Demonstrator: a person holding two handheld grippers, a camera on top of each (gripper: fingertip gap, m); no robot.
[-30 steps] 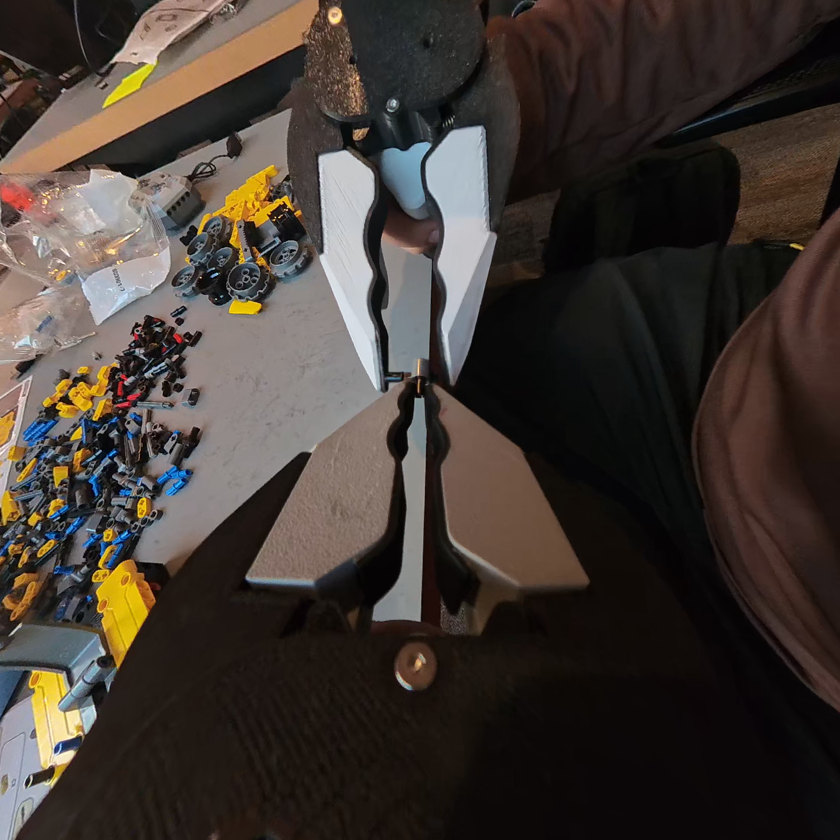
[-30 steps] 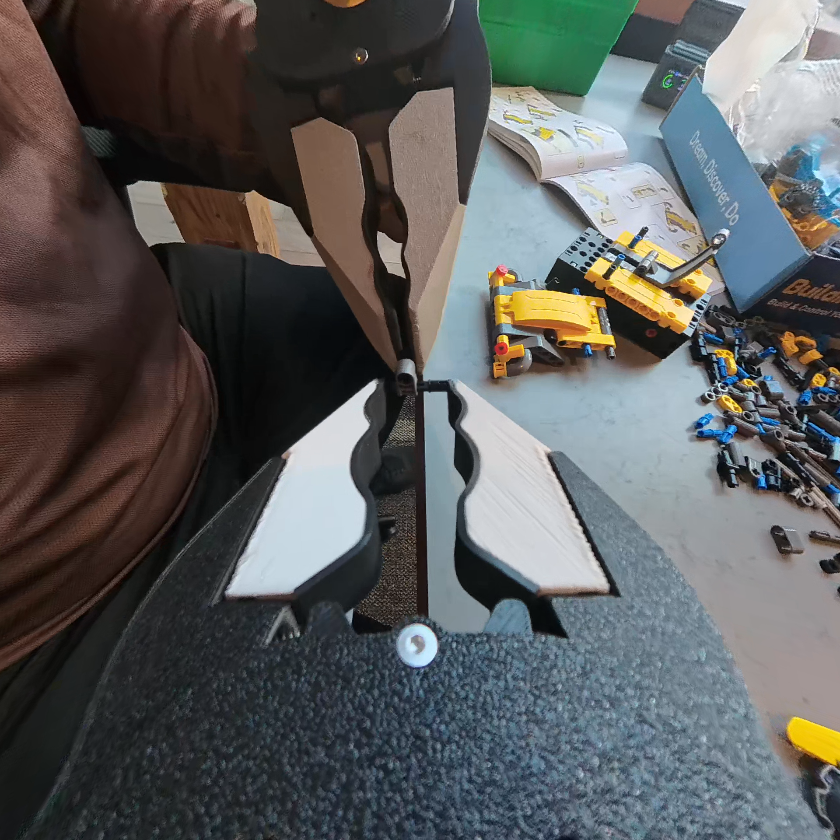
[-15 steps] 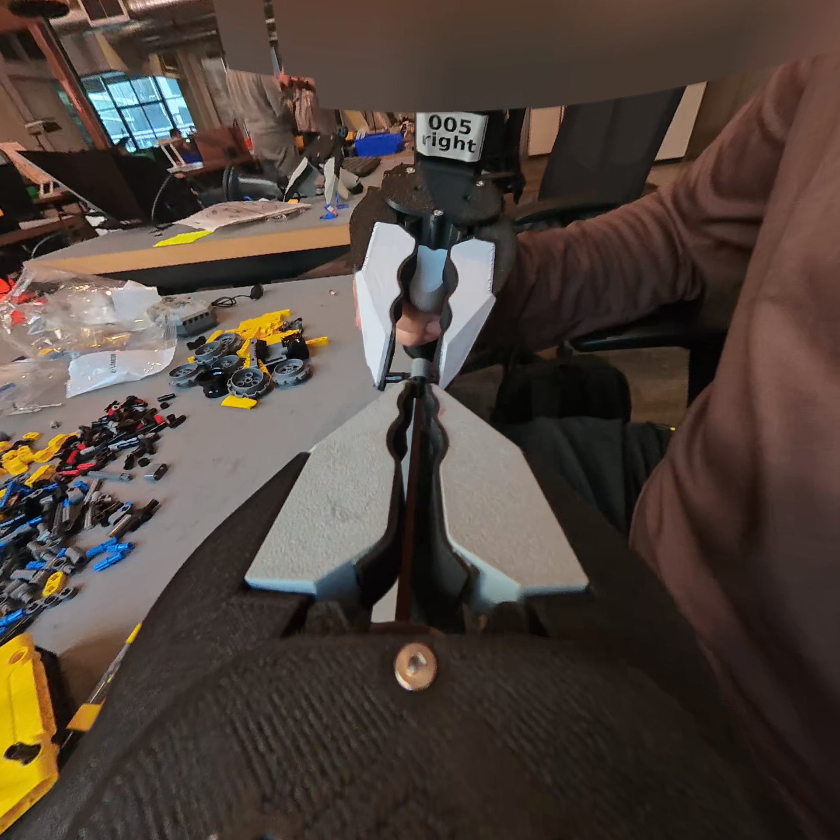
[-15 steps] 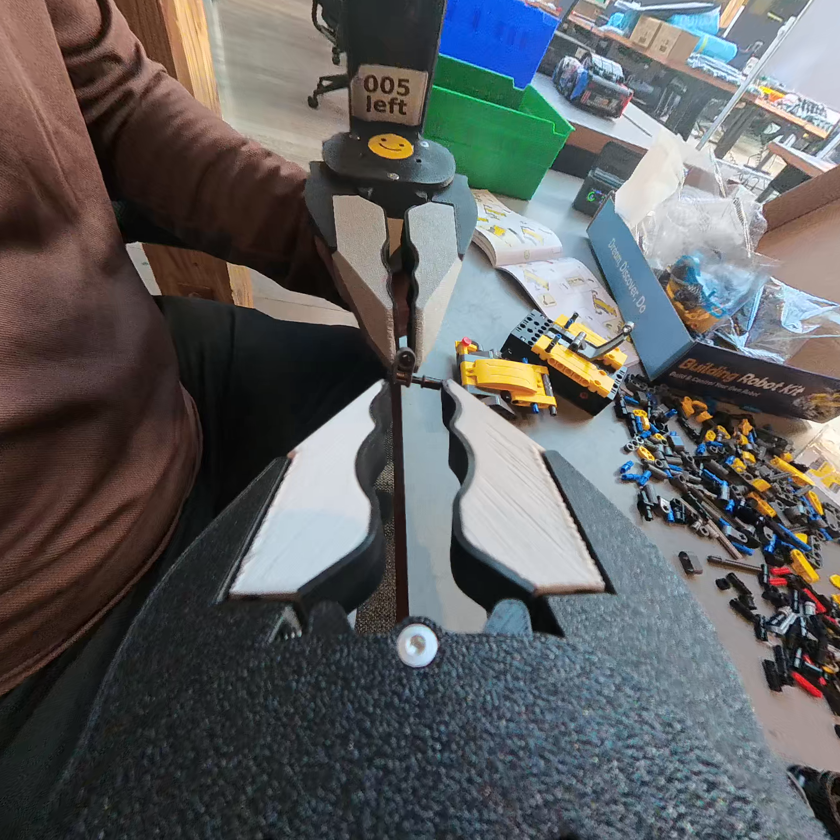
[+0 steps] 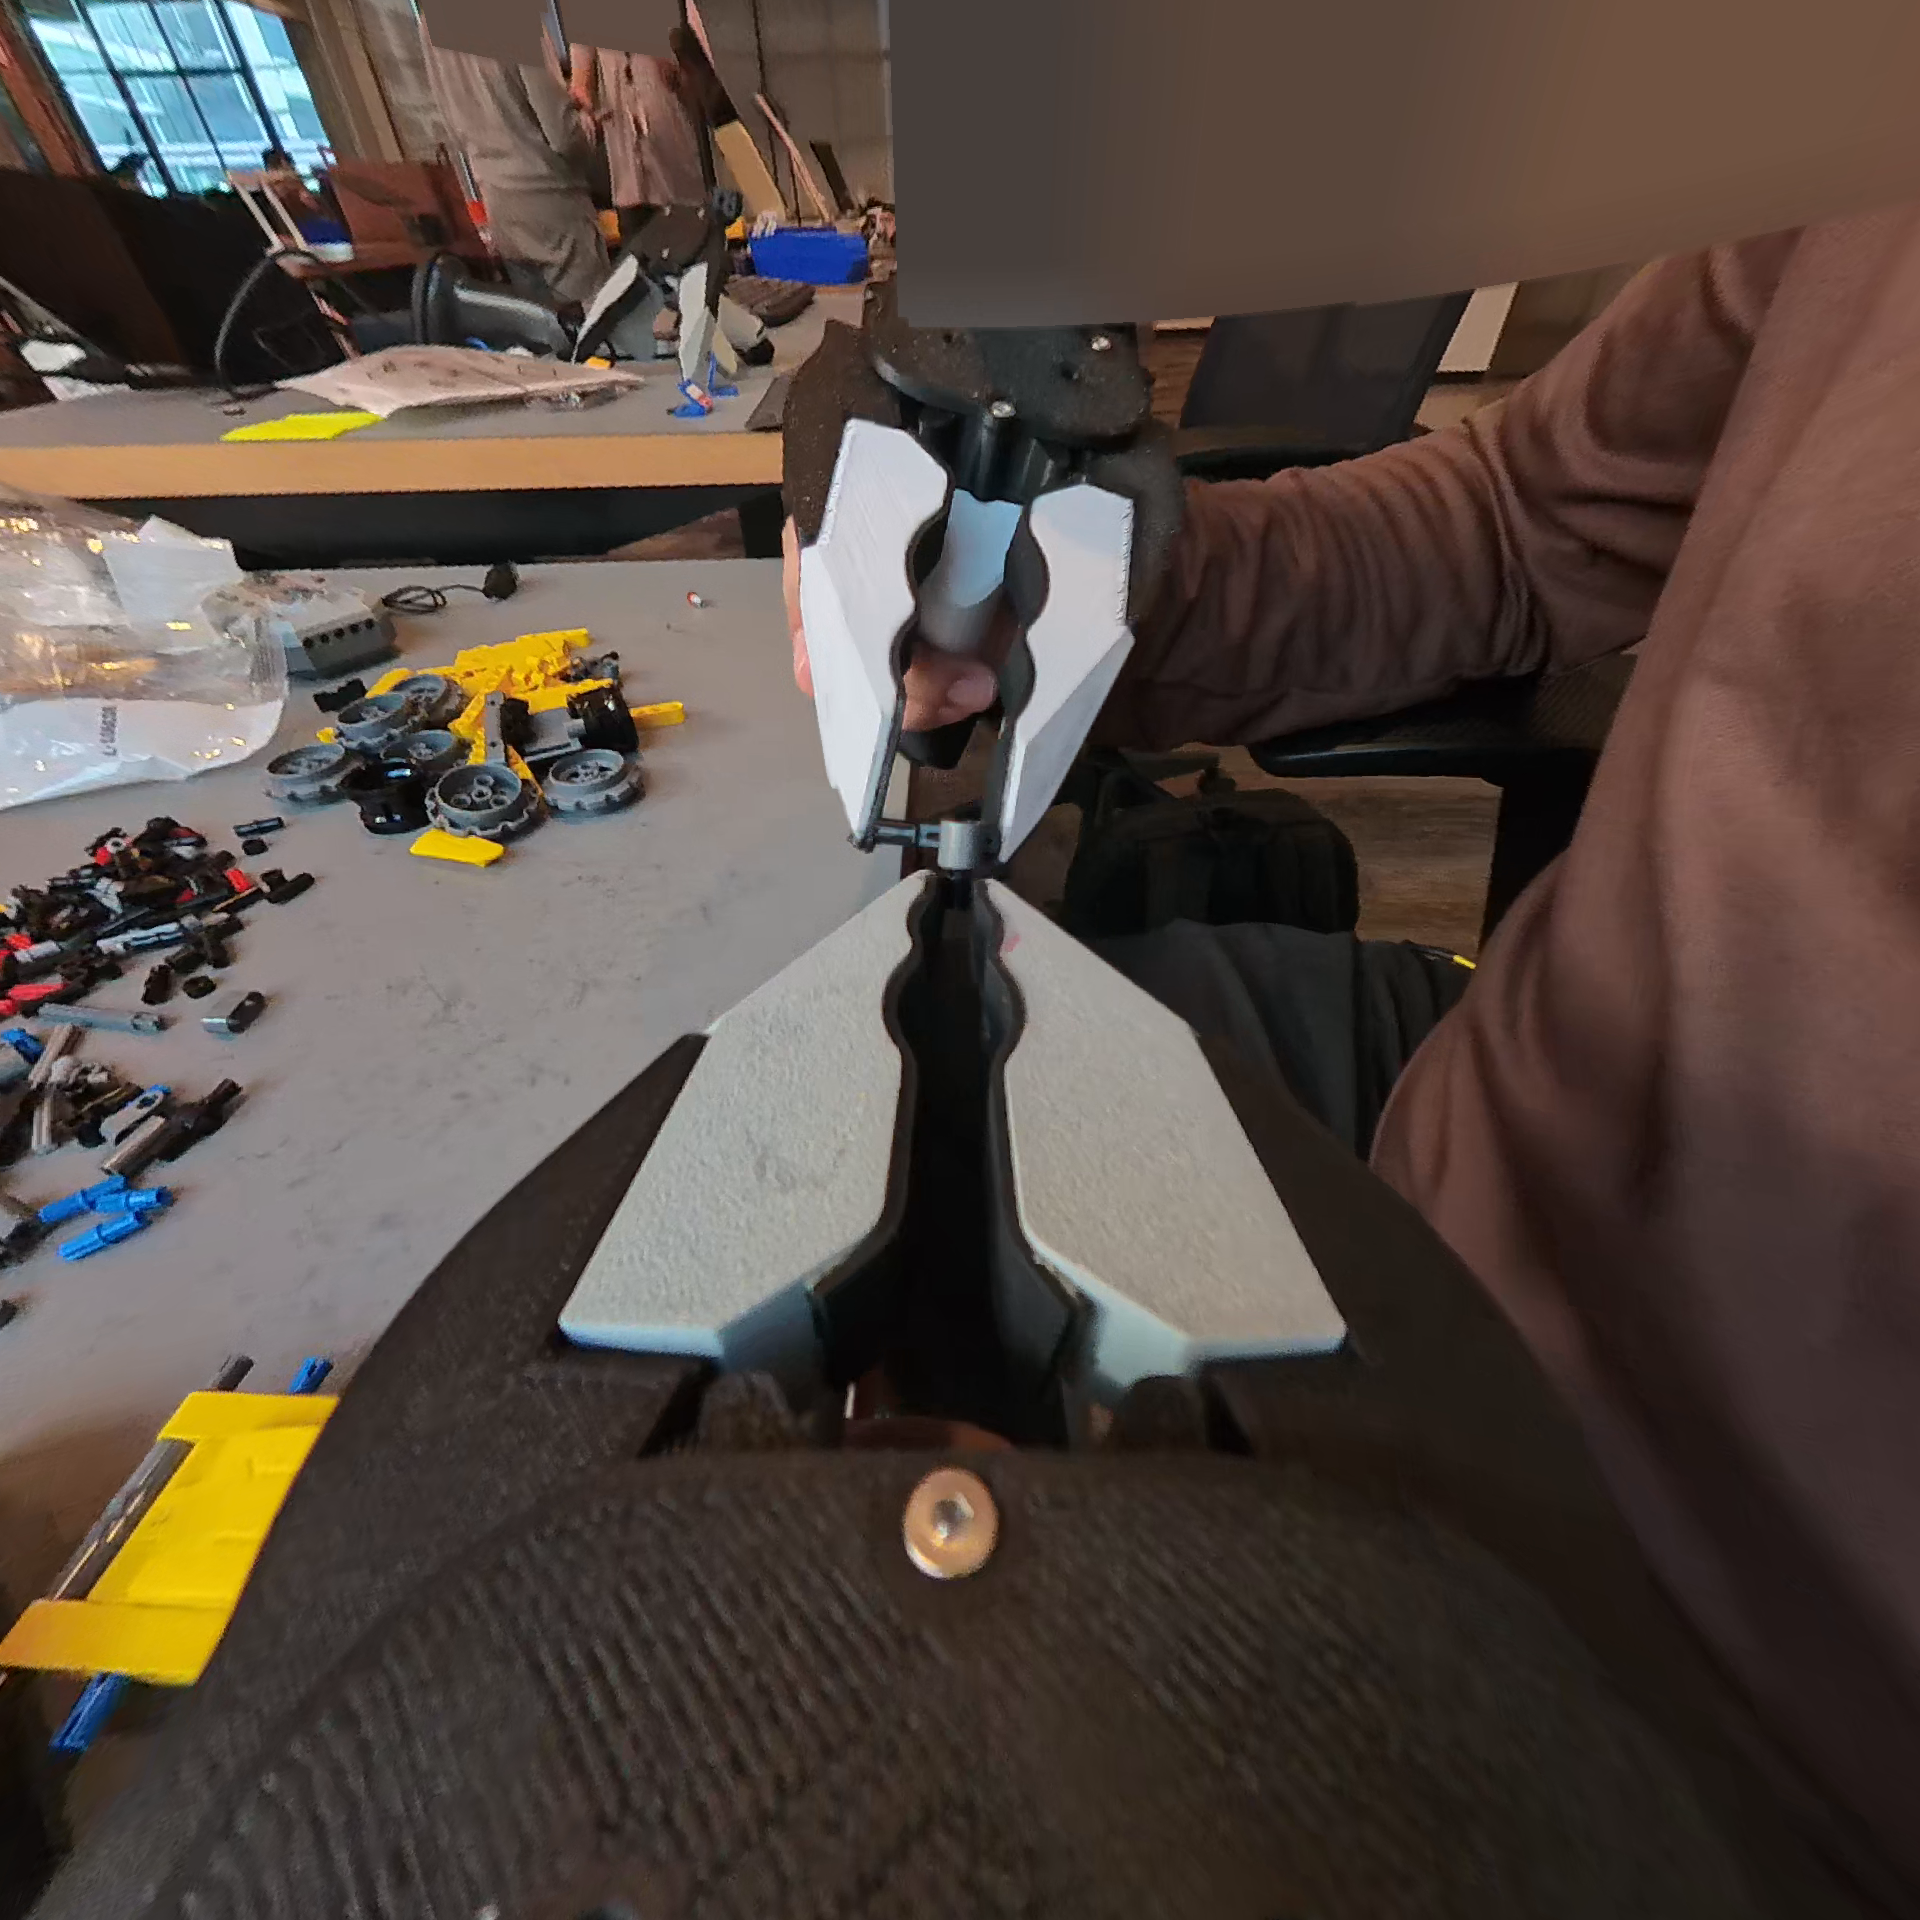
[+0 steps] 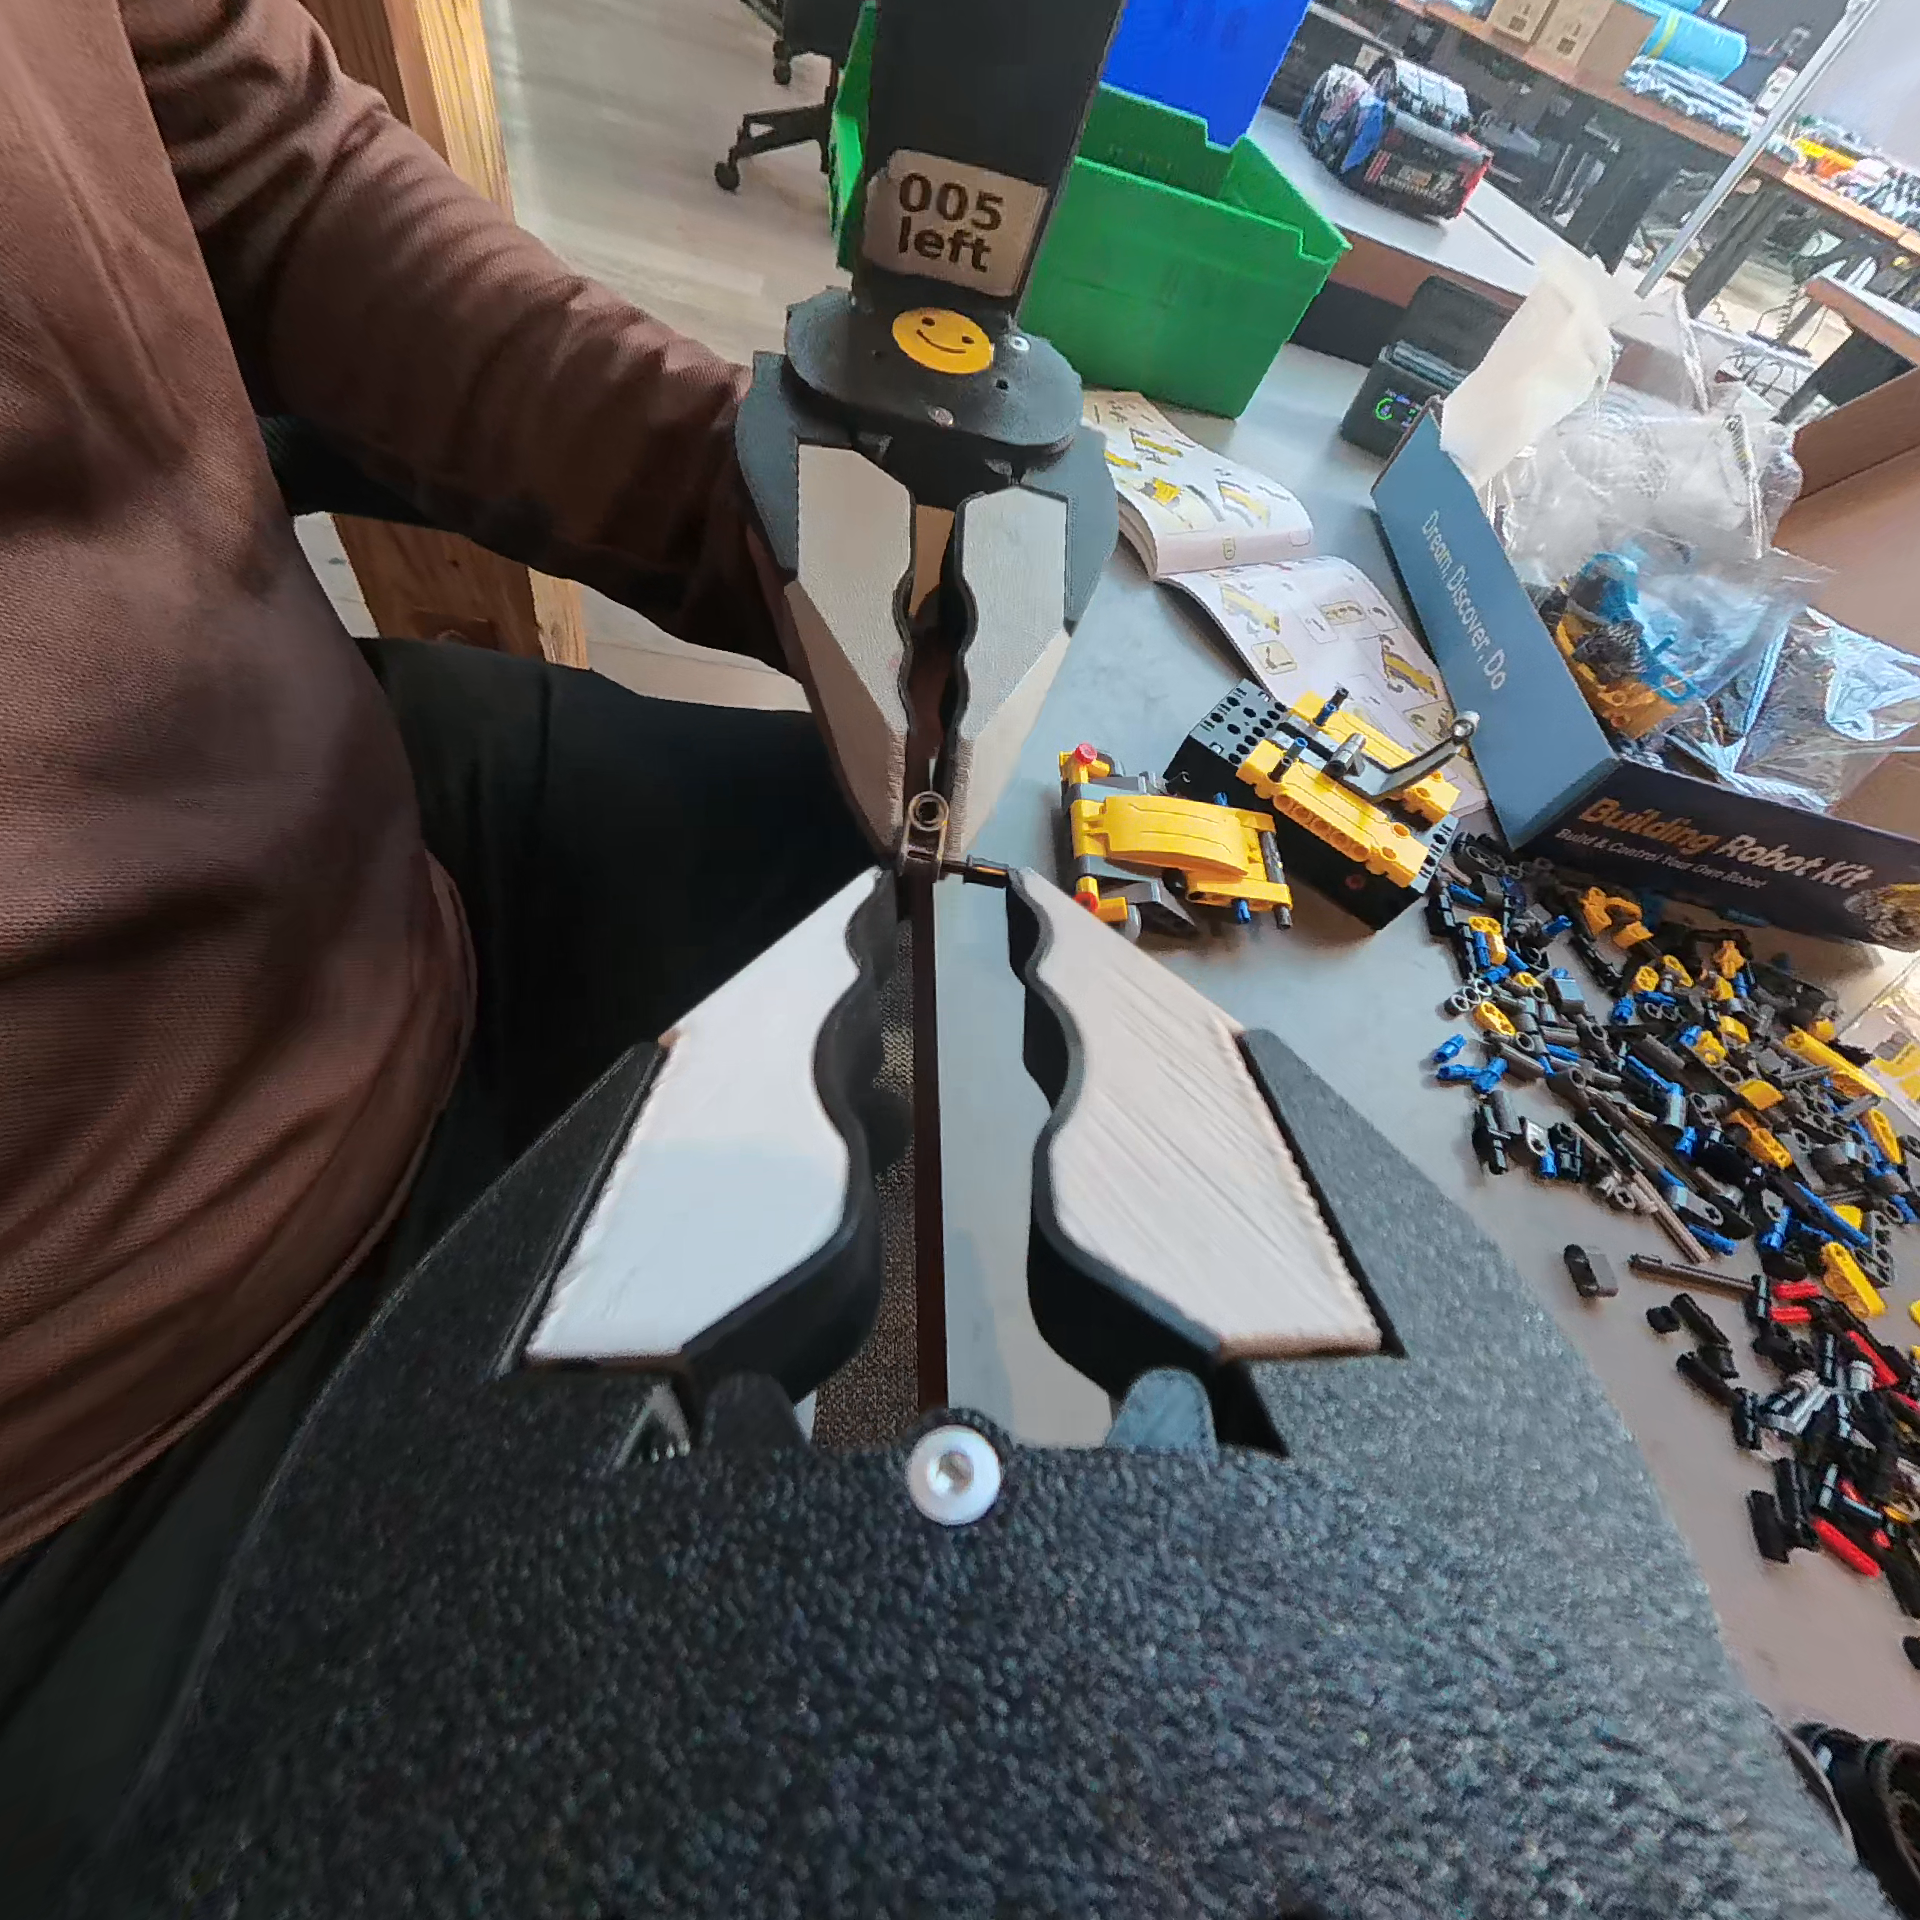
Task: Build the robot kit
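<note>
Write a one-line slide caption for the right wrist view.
Two hand-held grippers meet tip to tip over a small grey connector and thin black pin, beside loose building-kit parts.

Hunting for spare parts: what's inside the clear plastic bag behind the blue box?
Through the clear plastic bag, blue and yellow pieces show, just behind the blue box. The crumpled film and the box's edge cover the rest, so the other contents cannot be told.

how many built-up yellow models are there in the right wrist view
2: a yellow-and-grey model, and a black-and-yellow model just behind it, beside the blue box. More may be hidden.
</note>
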